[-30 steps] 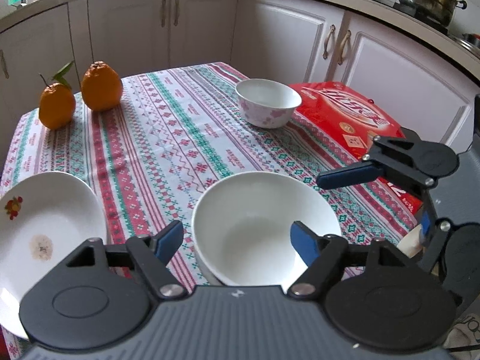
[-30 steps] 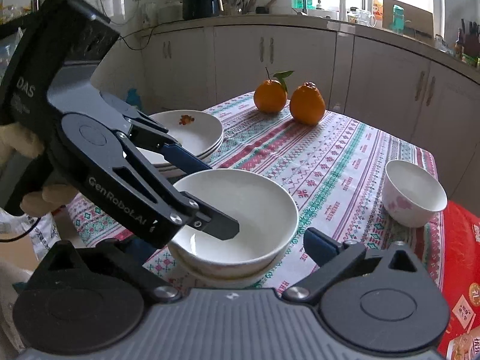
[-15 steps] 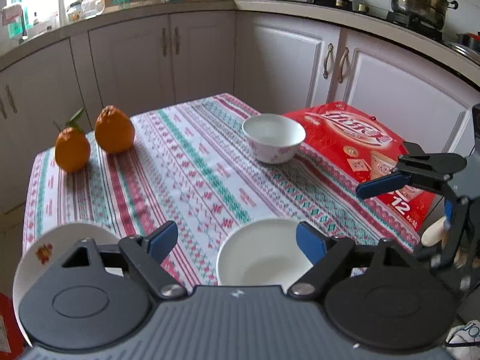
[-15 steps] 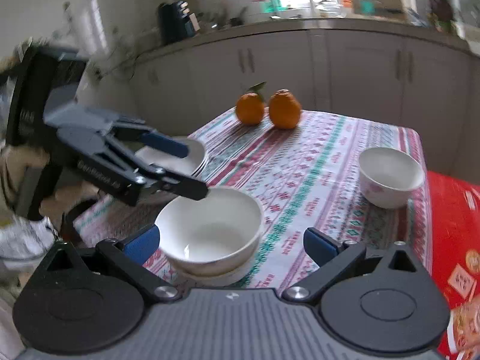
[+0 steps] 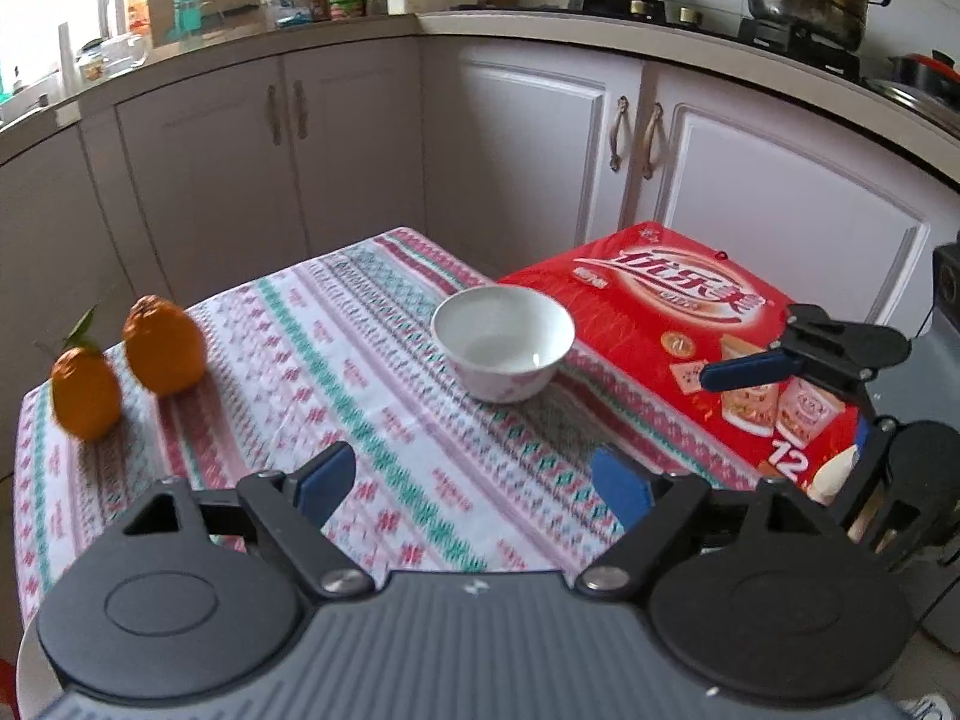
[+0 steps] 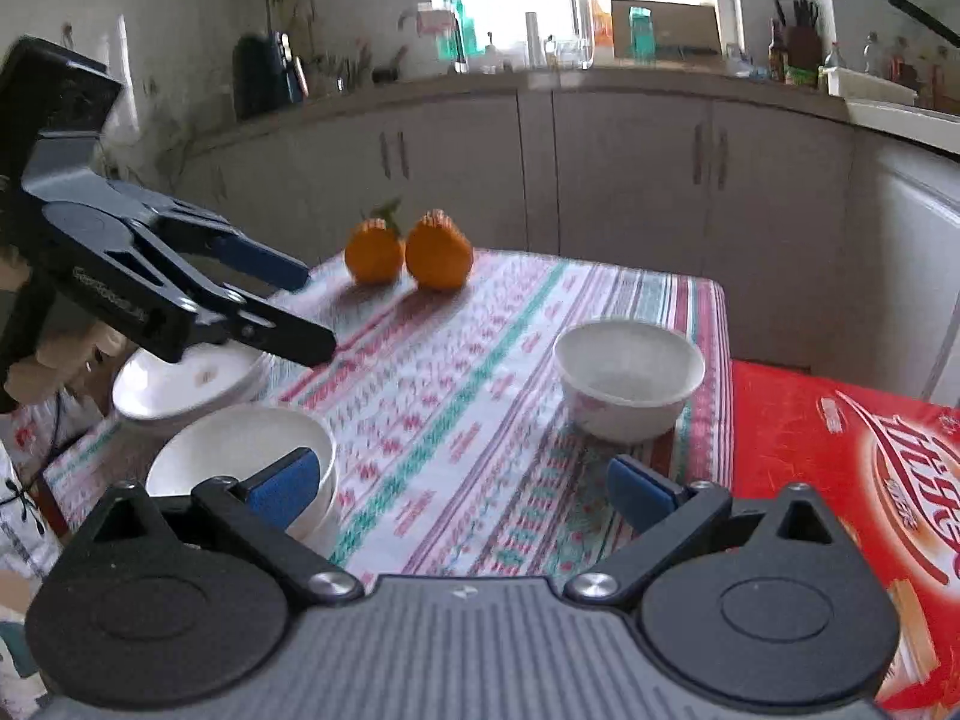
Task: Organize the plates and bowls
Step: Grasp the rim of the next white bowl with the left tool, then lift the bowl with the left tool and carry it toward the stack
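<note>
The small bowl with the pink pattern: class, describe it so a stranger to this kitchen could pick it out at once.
Find the table under the striped tablecloth, then the red box at its edge. The small bowl stands alone on the cloth just beside that box. Unlike the plain white bowls near the plates, it has pink flowers outside.

A small white bowl (image 6: 629,380) with pink flowers stood upright beside the red box; a larger white bowl (image 6: 240,462) sat near the tabletop edge; white plates (image 6: 186,381) lay just behind it.
</note>
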{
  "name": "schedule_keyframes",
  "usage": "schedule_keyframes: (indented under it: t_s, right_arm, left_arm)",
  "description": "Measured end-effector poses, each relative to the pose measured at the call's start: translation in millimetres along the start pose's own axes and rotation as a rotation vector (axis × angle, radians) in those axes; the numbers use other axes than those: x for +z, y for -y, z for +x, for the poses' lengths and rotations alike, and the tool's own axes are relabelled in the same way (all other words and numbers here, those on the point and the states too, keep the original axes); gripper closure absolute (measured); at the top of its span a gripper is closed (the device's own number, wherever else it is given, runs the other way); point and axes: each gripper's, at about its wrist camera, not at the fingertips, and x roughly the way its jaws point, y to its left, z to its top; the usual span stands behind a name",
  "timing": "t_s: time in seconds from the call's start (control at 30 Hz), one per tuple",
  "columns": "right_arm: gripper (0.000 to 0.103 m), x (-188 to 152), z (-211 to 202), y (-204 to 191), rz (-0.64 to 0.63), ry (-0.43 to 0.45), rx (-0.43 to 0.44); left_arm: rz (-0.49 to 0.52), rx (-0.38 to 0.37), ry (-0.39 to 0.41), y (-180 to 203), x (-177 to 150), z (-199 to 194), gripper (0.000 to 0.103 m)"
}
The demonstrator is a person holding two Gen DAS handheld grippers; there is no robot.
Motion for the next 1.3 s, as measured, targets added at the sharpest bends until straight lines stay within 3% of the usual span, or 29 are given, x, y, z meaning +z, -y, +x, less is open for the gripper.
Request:
schedule_keyframes:
  t_s: [0.23, 0.33, 0.43, 0.73, 0.9, 1.07, 1.3]
  right_arm:
    - [0.0, 9.0, 17.1, 30.4, -0.006, -0.011, -0.041]
    - [0.0, 13.9, 35.7, 39.2, -0.087, -0.098, -0.126]
    - [0.0, 13.0, 45.1, 49.8, -0.133, -0.061, -0.205]
    - [0.0, 11.2, 80.6, 70.6, -0.196, -0.121, -0.104]
    - [0.0, 12.2, 100.6, 83.4, -0.174, -0.122, -0.121]
    - [0.0, 15.5, 112.9, 97.4, -0.138, -0.123, -0.076]
    - [0.0, 13.3, 125.1, 97.3, -0.184, -0.126, -0.067]
  left_arm:
    - [-0.006, -0.031, -0.038, 0.2, 23.5, 43.8, 0.017]
    - [-0.005, -0.03, -0.054, -0.3, 33.2, 62.5, 0.017]
    - [0.004, -0.031, -0.065, -1.2, 43.3, 80.7, 0.017]
    - [0.035, -0.029, -0.115, -2.1, 60.3, 128.6, 0.017]
    - [0.024, -0.038, -0.123, -6.1, 65.0, 149.1, 0.017]
    - [0.027, -0.051, -0.139, -6.6, 69.1, 168.4, 0.017]
    - [0.026, -0.069, -0.157, -7.2, 73.3, 187.3, 0.017]
